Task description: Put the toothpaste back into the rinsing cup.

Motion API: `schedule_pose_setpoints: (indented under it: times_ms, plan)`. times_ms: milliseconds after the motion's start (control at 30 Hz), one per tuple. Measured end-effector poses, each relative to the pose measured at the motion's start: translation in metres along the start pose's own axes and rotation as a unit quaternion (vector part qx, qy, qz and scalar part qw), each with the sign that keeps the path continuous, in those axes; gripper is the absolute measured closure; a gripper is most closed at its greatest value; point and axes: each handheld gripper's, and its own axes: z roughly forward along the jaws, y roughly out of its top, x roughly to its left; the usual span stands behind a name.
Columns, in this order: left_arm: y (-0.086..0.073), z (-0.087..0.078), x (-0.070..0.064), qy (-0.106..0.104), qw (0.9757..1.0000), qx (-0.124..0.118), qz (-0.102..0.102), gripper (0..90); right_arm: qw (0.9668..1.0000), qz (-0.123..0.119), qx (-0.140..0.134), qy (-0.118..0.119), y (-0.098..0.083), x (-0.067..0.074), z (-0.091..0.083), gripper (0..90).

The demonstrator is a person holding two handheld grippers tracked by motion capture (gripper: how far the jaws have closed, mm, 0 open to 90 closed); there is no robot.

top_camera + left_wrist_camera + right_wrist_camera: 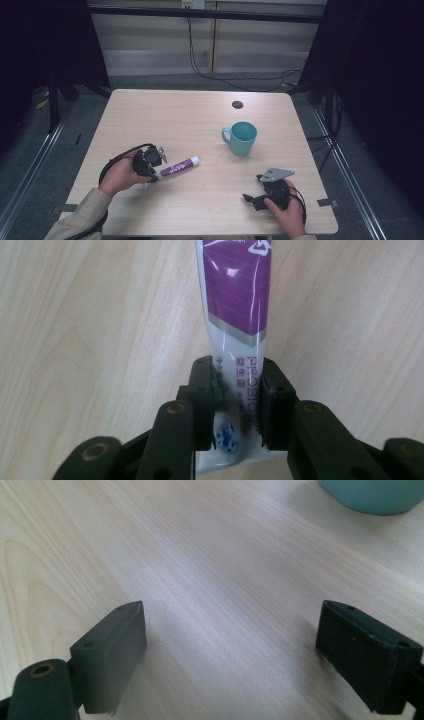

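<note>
Toothpaste was the thing in hand: one soft plastic tube (179, 165), white at both ends with a glossy purple band of fine stripes and a silver edge across its middle. Printed letters ran along the white lower part, and a small blue-and-white blob sat near the flat crimped tail. Its round white cap end pointed toward the mug (240, 138), while the tube lay on the table (200, 115) to the mug's lower left, well apart from it.

Left gripper (154, 167) had its two black jaws clamped on the tube's tail end, the pads pressing both sides of the flattened plastic, as the left gripper view showed (238, 405). A hand (120, 176) in a beige sleeve held that gripper just beside the tube.

Right gripper (254, 198) rested below the mug, near the table's front edge, with a grey three-cornered plate on top. Its two matte black jaws stood wide apart in the right gripper view (235, 650), with bare tabletop between them.

One mug stood on the table, a smooth teal cup with a single handle facing left and a round open mouth. One small dark round hole (237, 104) lay beyond the mug. Pale wood grain covered the square table, whose corners were rounded.
</note>
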Motion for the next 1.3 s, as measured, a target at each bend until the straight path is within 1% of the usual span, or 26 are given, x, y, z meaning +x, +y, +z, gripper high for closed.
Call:
schedule_pose_setpoints:
  times_ms: [67, 100, 133, 167, 200, 267, 367, 400, 433, 467, 500, 533, 600, 633, 733, 767, 800, 833, 900, 933, 967, 1033, 1100, 1167, 1233, 1300]
  plan:
    - [0.002, -0.002, 0.0, -0.001, 1.0, 0.002, -0.001, 72.6, 1.0, 0.0, 0.0, 0.0, 0.0, 0.0, 0.0, 12.0]
    - [0.003, -0.004, 0.0, 0.005, 1.0, 0.0, 0.002, 72.7, 1.0, 0.0, 0.0, 0.0, 0.0, 0.0, 0.0, 12.0]
    - [0.004, -0.006, 0.0, -0.002, 1.0, 0.002, -0.004, 73.0, 1.0, 0.0, 0.0, 0.0, 0.0, 0.0, 0.0, 12.0]
    - [0.005, -0.008, 0.0, 0.004, 1.0, 0.0, 0.0, 73.1, 1.0, 0.0, 0.0, 0.0, 0.0, 0.0, 0.0, 12.0]
    - [0.006, -0.01, -0.002, 0.005, 1.0, 0.0, 0.001, 73.3, 1.0, 0.0, 0.0, 0.0, 0.0, 0.0, 0.0, 12.0]
    - [0.007, -0.011, -0.002, 0.0, 1.0, 0.001, -0.002, 73.4, 1.0, 0.0, 0.0, 0.0, 0.0, 0.0, 0.0, 12.0]
    - [0.011, -0.02, -0.004, 0.002, 1.0, -0.004, 0.004, 73.6, 1.0, 0.001, 0.001, -0.001, 0.0, 0.001, 0.0, 11.8]
    - [0.011, -0.02, -0.004, 0.002, 1.0, -0.004, 0.004, 73.8, 1.0, 0.001, 0.001, -0.001, 0.0, 0.001, 0.0, 11.8]
    - [0.012, -0.024, -0.004, 0.006, 0.9999, -0.011, 0.001, 73.8, 1.0, 0.001, 0.004, -0.001, 0.001, 0.001, 0.0, 12.3]
    - [0.013, -0.026, -0.005, 0.004, 0.9999, -0.014, -0.002, 74.0, 1.0, -0.002, 0.007, 0.0, 0.003, 0.001, 0.0, 12.9]
    - [0.014, -0.027, -0.006, -0.001, 0.9999, -0.011, -0.005, 74.1, 0.9999, -0.01, 0.009, 0.0, 0.004, 0.002, 0.0, 13.5]
    - [0.015, -0.028, -0.006, 0.0, 0.9999, -0.014, 0.002, 74.2, 0.9998, -0.017, 0.014, 0.004, 0.005, 0.003, 0.0, 13.5]
    - [0.016, -0.029, -0.007, -0.004, 0.9999, -0.012, 0.002, 74.4, 0.9994, -0.03, 0.014, 0.005, 0.01, 0.006, 0.0, 13.5]
    - [0.019, -0.032, -0.009, -0.001, 0.9998, -0.017, 0.008, 74.5, 0.9993, -0.034, 0.013, 0.006, 0.013, 0.007, -0.001, 13.5]
    - [0.025, -0.037, -0.012, 0.003, 0.9996, -0.022, 0.018, 74.4, 0.9986, -0.05, 0.002, 0.017, 0.025, 0.01, -0.002, 13.9]
    - [0.027, -0.039, -0.013, 0.004, 0.9995, -0.024, 0.02, 74.5, 0.9982, -0.059, 0.0, 0.014, 0.03, 0.012, -0.003, 13.9]
    - [0.029, -0.04, -0.015, 0.006, 0.9993, -0.028, 0.024, 74.4, 0.9977, -0.066, 0.002, 0.017, 0.034, 0.013, -0.004, 14.0]
    - [0.031, -0.042, -0.017, 0.006, 0.9992, -0.034, 0.022, 74.5, 0.9971, -0.074, 0.004, 0.018, 0.039, 0.014, -0.004, 14.1]
    - [0.035, -0.044, -0.019, 0.003, 0.9987, -0.042, 0.027, 74.5, 0.9957, -0.09, 0.012, 0.021, 0.048, 0.016, -0.004, 14.1]
    - [0.035, -0.044, -0.019, 0.003, 0.9987, -0.042, 0.027, 74.5, 0.9957, -0.09, 0.012, 0.021, 0.048, 0.016, -0.004, 14.1]
    - [0.039, -0.046, -0.022, 0.001, 0.9983, -0.047, 0.034, 74.5, 0.9944, -0.102, 0.017, 0.024, 0.058, 0.017, -0.005, 14.1]
    - [0.043, -0.046, -0.025, 0.001, 0.9981, -0.051, 0.035, 74.5, 0.9927, -0.115, 0.021, 0.029, 0.067, 0.017, -0.004, 14.0]
    - [0.046, -0.046, -0.028, 0.002, 0.9978, -0.051, 0.042, 74.5, 0.9914, -0.124, 0.027, 0.033, 0.076, 0.017, -0.003, 14.1]
    - [0.049, -0.045, -0.03, -0.002, 0.9975, -0.058, 0.039, 74.6, 0.9887, -0.142, 0.031, 0.036, 0.085, 0.018, -0.002, 14.1]
    - [0.051, -0.045, -0.032, -0.003, 0.9971, -0.062, 0.045, 74.7, 0.986, -0.158, 0.034, 0.04, 0.093, 0.02, -0.001, 14.3]
    - [0.055, -0.043, -0.034, -0.004, 0.9971, -0.061, 0.044, 74.8, 0.9834, -0.171, 0.038, 0.047, 0.101, 0.022, 0.0, 14.6]
